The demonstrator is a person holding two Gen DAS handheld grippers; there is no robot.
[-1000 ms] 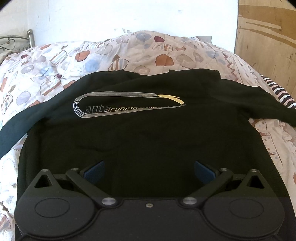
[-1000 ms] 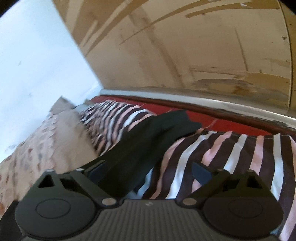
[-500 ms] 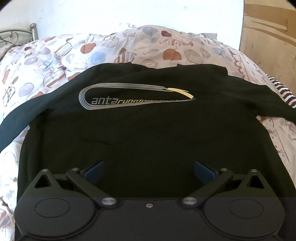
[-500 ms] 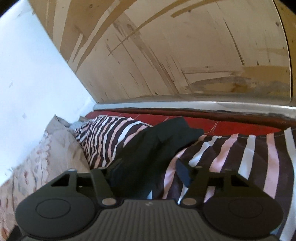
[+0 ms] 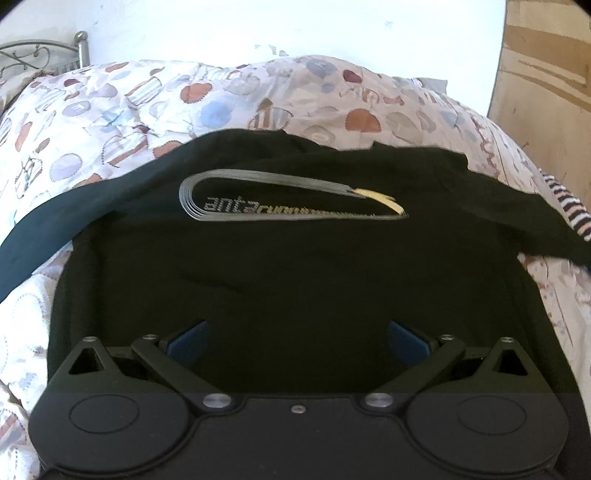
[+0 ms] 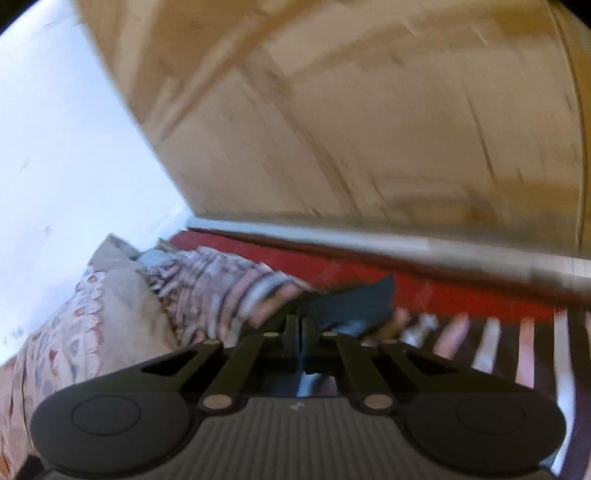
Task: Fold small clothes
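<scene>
At the far left corner of the bed, a metal bedpost [image 5: 82, 44] with scrollwork stands against the white wall [image 5: 258, 26]. A patterned quilt [image 5: 122, 107] printed with round shapes in blue, brown and rust covers the bed. On the quilt lies a black long-sleeved top [image 5: 295, 266], spread flat with its front up and a grey looped logo [image 5: 291, 203] reading "anta" across the chest. Its left sleeve [image 5: 40, 236] runs out toward the bed's left edge. The left gripper [image 5: 297, 338] hangs over the lower part of the top, near the bed's near edge; its blue-padded fingers [image 5: 186, 341] stand wide apart with only the black cloth under the gap, and they pinch nothing. The top's other sleeve [image 5: 535, 229] stretches toward the bed's right edge, where a striped cloth [image 5: 570, 212] peeks out. A wooden panel [image 5: 546, 96] stands beyond that edge.

The right wrist view is blurred. There the right gripper [image 6: 300, 323] has its fingers pressed together on the end of the black sleeve [image 6: 354, 302], whose cuff sticks out past the fingertips and sits above the bedding. Below it lies the cloth striped in black, white and pink [image 6: 491, 343], with a red sheet [image 6: 369, 266] behind along the bed's edge.
</scene>
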